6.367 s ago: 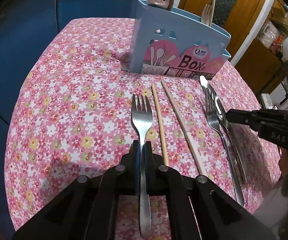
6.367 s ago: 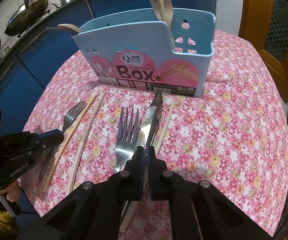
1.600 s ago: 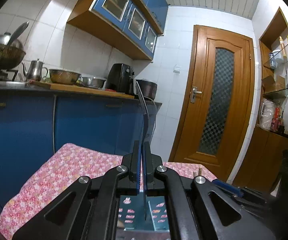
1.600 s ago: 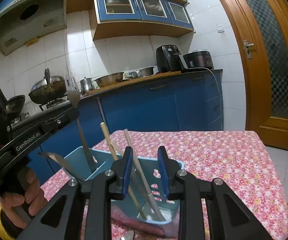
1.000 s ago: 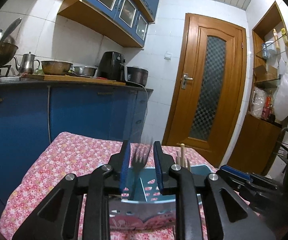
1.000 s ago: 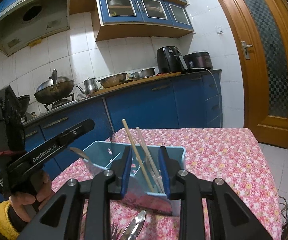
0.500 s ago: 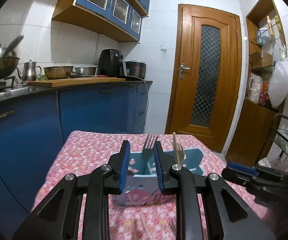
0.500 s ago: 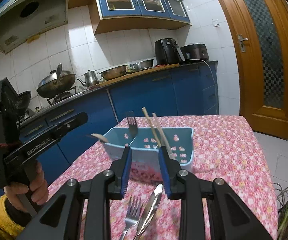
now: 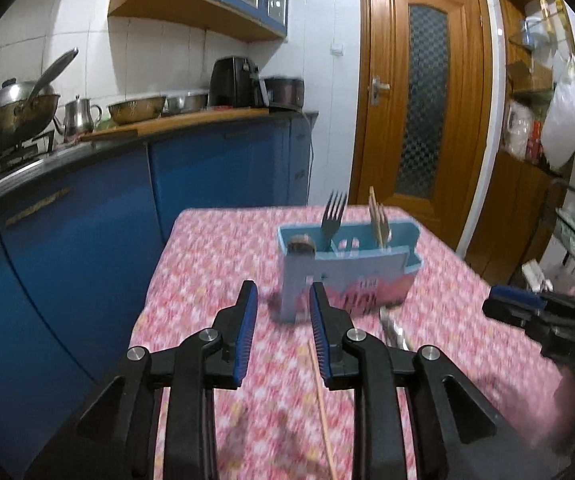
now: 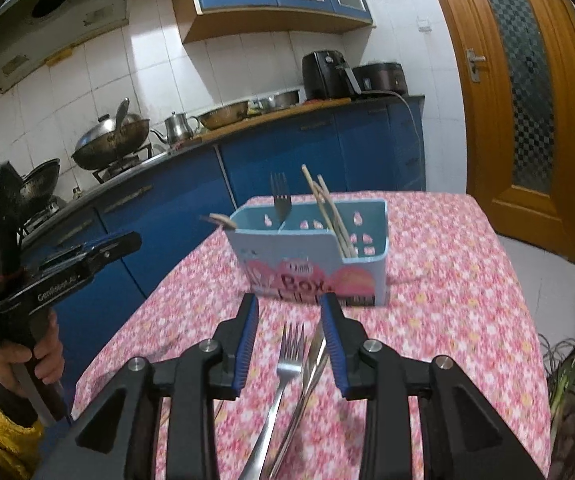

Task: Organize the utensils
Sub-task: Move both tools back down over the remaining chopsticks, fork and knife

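The light blue utensil box (image 9: 351, 276) (image 10: 315, 256) stands on the pink floral table (image 10: 451, 280). In it are a metal fork (image 9: 333, 216) (image 10: 280, 200), wooden chopsticks (image 10: 329, 212), a wooden fork (image 9: 378, 220) and a spoon (image 9: 301, 245). My left gripper (image 9: 281, 300) (image 10: 127, 240) hovers short of the box, its jaws opening with nothing between them. My right gripper (image 10: 289, 312) (image 9: 495, 300) is also opening and empty, above a metal fork (image 10: 287, 360) and a knife (image 10: 312, 364) that lie on the cloth. One chopstick (image 9: 323, 400) lies below the left gripper.
A blue kitchen counter (image 9: 127, 168) with a wok (image 10: 107, 140) and a kettle runs behind and left of the table. A wooden door (image 9: 423, 112) stands at the back. A person's hand in a yellow sleeve (image 10: 3, 432) holds the left gripper.
The left gripper let the metal fork go into the box. Both grippers have drawn back from the box and tilted down toward the table, and their jaws stand slightly wider.
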Tool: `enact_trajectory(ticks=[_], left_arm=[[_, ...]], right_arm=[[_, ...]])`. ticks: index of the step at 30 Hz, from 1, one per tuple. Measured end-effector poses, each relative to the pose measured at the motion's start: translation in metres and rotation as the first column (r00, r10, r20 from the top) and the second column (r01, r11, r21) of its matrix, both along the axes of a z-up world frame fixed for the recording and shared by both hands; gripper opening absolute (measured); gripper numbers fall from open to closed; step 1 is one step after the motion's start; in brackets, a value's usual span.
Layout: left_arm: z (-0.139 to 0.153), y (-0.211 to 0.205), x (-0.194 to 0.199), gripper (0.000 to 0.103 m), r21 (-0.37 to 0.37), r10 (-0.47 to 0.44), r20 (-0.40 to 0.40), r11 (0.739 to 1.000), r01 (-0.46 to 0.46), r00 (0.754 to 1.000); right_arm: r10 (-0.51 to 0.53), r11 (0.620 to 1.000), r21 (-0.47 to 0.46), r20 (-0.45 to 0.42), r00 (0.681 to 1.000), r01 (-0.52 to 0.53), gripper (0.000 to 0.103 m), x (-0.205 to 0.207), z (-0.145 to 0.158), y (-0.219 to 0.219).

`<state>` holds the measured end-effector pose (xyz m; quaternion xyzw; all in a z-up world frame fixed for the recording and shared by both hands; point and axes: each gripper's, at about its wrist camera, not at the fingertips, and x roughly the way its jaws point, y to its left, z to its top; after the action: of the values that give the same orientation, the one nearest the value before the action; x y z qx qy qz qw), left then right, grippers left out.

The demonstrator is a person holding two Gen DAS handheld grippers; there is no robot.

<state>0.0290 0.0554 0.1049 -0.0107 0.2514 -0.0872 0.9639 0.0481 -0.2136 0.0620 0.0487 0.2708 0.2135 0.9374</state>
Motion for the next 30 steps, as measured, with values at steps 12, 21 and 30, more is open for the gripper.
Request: enact_trajectory(ticks=[12,21,30], left_arm=[[-0.043,0.003,-0.003,0.027,-0.016,-0.025,-0.155,1.0,0.022,0.988],[-0.076,-0.007,0.019,0.027,-0.058,-0.065,-0.297,0.997,0.05,0.953],[-0.094,-0.024,0.038,0.027,-0.069,-0.113,-0.379,0.993,0.094,0.918]], right_arm=[[-0.029,0.999,-0.02,-0.211,0.977,0.025,0.043,0.009,-0.044,0.003],[-0.077,0.997,-0.015,-0.252,0.965,0.075,0.047,0.017,-0.064,-0.005],[-0.12,0.993,-0.029,-0.266,0.957,0.116,0.053,0.022,-0.072,-0.012]])
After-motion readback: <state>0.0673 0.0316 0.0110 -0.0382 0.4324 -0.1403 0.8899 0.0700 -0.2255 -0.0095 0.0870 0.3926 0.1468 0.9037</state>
